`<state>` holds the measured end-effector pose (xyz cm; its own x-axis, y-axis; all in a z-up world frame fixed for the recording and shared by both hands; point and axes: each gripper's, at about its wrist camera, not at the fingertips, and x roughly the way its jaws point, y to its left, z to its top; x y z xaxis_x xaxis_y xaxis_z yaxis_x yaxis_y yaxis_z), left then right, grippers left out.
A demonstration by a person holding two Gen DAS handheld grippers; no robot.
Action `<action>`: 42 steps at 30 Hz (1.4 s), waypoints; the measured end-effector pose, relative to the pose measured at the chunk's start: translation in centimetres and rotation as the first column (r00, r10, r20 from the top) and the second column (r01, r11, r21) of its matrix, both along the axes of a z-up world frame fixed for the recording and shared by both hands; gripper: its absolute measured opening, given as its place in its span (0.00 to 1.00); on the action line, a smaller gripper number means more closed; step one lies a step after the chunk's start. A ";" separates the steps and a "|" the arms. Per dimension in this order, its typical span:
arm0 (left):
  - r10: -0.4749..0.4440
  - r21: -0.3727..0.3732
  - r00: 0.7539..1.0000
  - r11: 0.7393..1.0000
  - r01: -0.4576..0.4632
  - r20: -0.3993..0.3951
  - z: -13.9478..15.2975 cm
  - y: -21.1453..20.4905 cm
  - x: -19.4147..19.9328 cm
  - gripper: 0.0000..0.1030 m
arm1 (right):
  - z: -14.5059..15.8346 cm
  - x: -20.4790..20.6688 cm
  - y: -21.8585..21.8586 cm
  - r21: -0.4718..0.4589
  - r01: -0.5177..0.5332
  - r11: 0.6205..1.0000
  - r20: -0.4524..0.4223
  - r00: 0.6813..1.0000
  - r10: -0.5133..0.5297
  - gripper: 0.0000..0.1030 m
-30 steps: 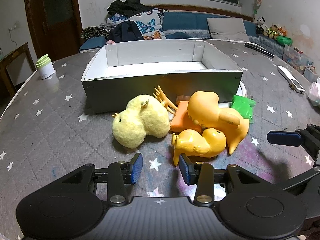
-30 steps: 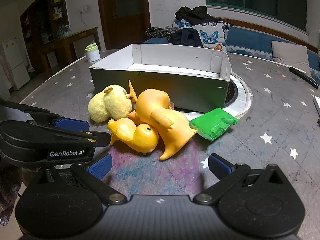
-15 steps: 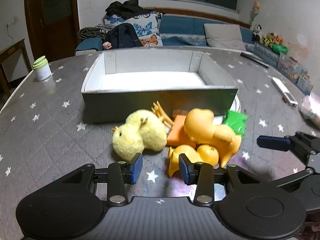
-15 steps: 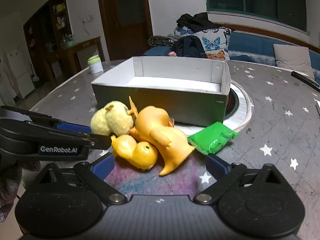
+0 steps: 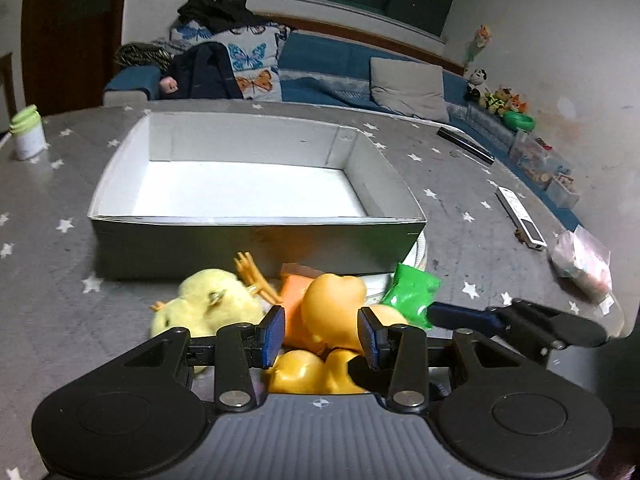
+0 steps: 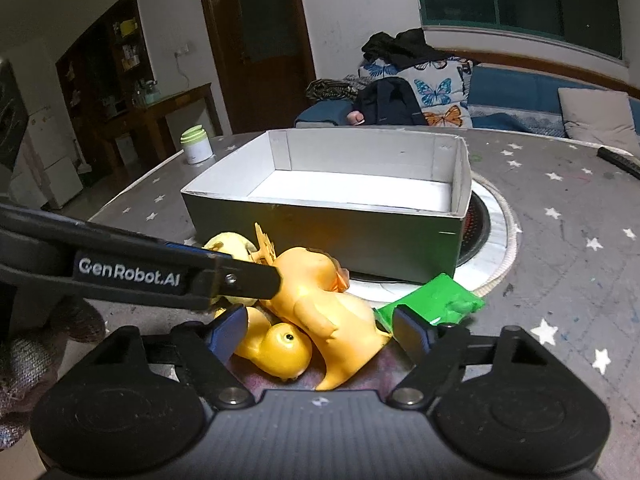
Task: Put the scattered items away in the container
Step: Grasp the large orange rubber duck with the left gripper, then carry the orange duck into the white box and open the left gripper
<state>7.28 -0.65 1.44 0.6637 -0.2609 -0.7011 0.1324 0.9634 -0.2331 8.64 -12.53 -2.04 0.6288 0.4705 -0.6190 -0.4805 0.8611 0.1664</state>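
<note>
An empty grey box [image 5: 256, 240] with a white inside [image 6: 352, 190] stands on the star-patterned table. In front of it lie a fluffy yellow chick [image 5: 208, 304], a large orange duck [image 5: 332, 308] [image 6: 320, 296], a small yellow duck [image 5: 304, 372] [image 6: 280, 348], an orange block [image 5: 294, 300] and a green packet [image 5: 412, 292] [image 6: 440, 300]. My left gripper [image 5: 320, 338] is open, its jaws on either side of the large duck without touching it. My right gripper [image 6: 320, 330] is open around both ducks, close above them.
A green-lidded jar [image 5: 26, 132] stands far left. A white remote [image 5: 520, 216], a black remote [image 5: 464, 144] and a plastic bag [image 5: 584, 256] lie on the right. A round white ring [image 6: 496, 240] lies under the box. A sofa is behind the table.
Both grippers have moved forward toward the toy pile. The toys now sit between the jaws of each. The left gripper has opened a little wider.
</note>
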 end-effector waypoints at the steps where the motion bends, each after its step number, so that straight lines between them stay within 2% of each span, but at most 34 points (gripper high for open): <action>1: -0.002 -0.007 1.000 1.000 0.002 -0.007 -0.1 0.0 0.2 0.41 | -0.1 0.1 0.1 0.000 -0.004 1.000 -0.003 1.000 0.004 0.75; 8: -0.012 -0.071 0.999 0.997 0.008 -0.051 -0.8 0.6 1.4 0.41 | -1.0 1.1 0.4 -0.001 -0.014 1.000 -0.028 1.000 0.014 0.63; 17: -0.034 -0.061 0.999 0.998 0.033 -0.026 -1.1 0.2 1.8 0.40 | -1.3 1.1 0.2 -0.002 0.009 1.000 -0.013 1.000 -0.009 0.54; 20: -0.032 -0.058 0.999 0.998 0.031 -0.014 -0.9 0.2 1.7 0.39 | -1.2 0.9 -0.3 0.029 0.016 0.999 -0.024 1.000 -0.016 0.51; 30: -0.030 -0.069 0.994 0.997 0.037 0.105 3.1 0.0 2.4 0.39 | 2.5 1.1 -1.1 0.071 0.025 0.997 0.072 0.997 -0.031 0.46; 37: -0.017 -0.077 0.986 0.997 0.030 0.164 4.9 -0.2 5.3 0.38 | 4.4 3.9 -1.4 0.097 0.052 0.994 0.112 0.992 -0.063 0.46; 42: -0.002 -0.077 0.984 0.997 0.016 0.180 5.5 -0.2 8.8 0.38 | 5.0 7.8 -1.1 0.110 0.074 0.991 0.114 0.990 -0.086 0.46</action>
